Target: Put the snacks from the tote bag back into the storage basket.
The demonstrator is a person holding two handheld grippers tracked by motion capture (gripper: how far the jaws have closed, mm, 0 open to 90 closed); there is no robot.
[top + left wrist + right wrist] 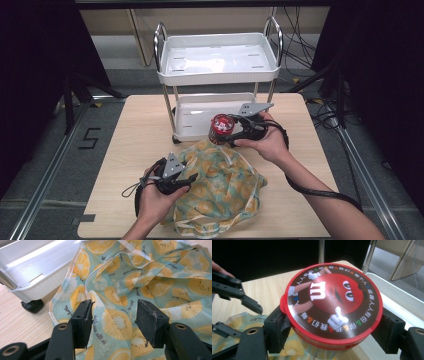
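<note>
Black left gripper (186,181), right gripper (234,134): grey three-cornered top plates, trailing black cables, bare forearms.

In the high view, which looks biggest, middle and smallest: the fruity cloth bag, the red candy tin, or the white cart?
1. White cart, biggest, though it stands farther off.
2. Fruity cloth bag, nearly as wide.
3. Red candy tin, clearly smallest, clamped in the right gripper.

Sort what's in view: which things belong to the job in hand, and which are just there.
In the job:
- can, held in the right gripper
- fruit-print bag, under the left gripper

Just there:
- white cart
- table
</note>
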